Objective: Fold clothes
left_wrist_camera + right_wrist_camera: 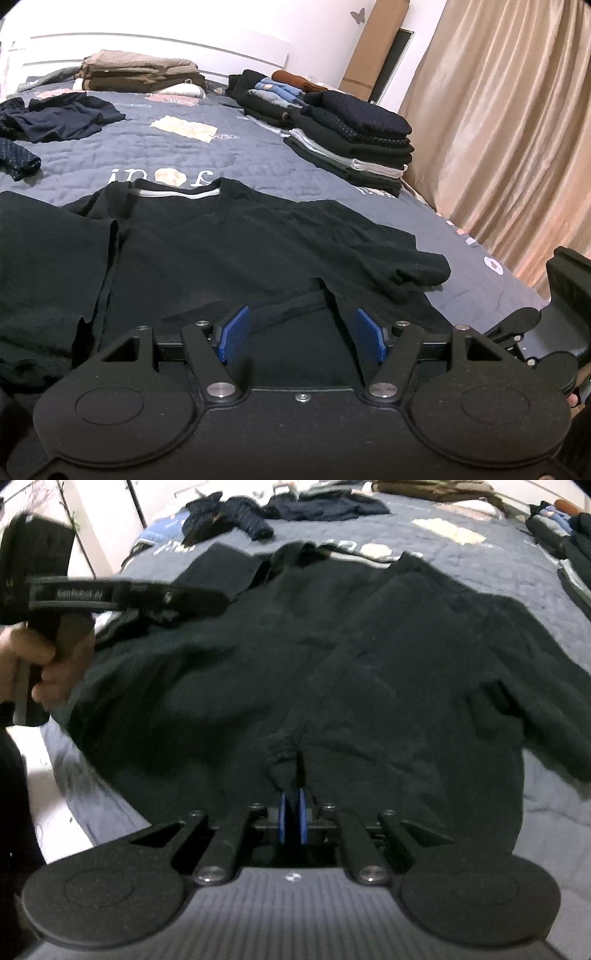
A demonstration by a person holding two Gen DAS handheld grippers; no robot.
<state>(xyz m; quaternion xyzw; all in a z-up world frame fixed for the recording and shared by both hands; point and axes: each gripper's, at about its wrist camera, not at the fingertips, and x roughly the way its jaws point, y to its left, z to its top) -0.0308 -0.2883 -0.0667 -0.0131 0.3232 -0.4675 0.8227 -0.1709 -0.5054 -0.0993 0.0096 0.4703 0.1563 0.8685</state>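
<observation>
black t-shirt spread on the bed, one hem pinched

my right gripper has its blue fingers nearly together, clamped on a bunched fold at the hem of the black t-shirt. my left gripper holds its fingers wide apart over the shirt's lower edge, gripping nothing. the shirt lies flat across the grey-blue quilt of the bed, collar toward the headboard, sleeves spread to either side. stacks of folded clothes sit along the quilt's right side near the beige curtain, with a brown stack by the headboard. loose dark garments lie rumpled at far left. from the right wrist view, a hand grips the left tool's handle.
</observation>
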